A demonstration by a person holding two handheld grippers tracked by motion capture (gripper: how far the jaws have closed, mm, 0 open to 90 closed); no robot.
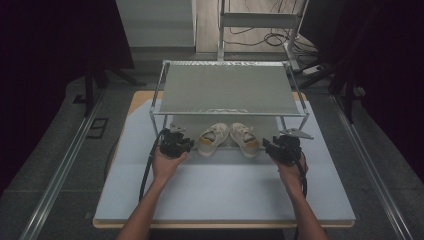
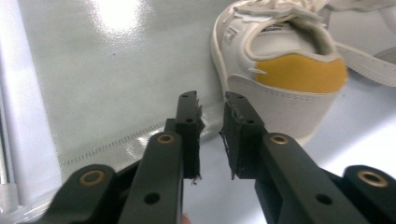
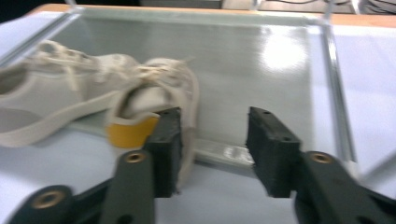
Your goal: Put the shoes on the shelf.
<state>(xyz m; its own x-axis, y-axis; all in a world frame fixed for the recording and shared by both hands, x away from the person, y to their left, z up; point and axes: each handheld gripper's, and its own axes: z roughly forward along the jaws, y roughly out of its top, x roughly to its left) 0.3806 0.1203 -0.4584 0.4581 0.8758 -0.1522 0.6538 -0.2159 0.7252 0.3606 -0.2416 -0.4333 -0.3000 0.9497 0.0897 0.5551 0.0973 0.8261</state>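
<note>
A pair of cream sneakers with yellow heel tabs sits on the lower tier of a metal rack, heels toward me: left shoe [image 1: 213, 138], right shoe [image 1: 244, 139]. My left gripper [image 1: 187, 145] is just left of the left shoe. In the left gripper view the gripper [image 2: 211, 116] shows a narrow gap with nothing in it, and the shoe's heel [image 2: 285, 70] lies ahead to the right. My right gripper [image 1: 267, 145] is just right of the right shoe. In its own view the gripper [image 3: 214, 140] stands open and empty, with the shoe's heel [image 3: 154, 93] beside its left jaw.
The rack's grey upper shelf [image 1: 227, 89] overhangs the shoes, with thin metal posts at its corners. The rack stands on a pale mat [image 1: 225, 185] covering the table. The glossy lower tier [image 3: 243, 60] stretches behind the shoes. Dark curtains flank the table.
</note>
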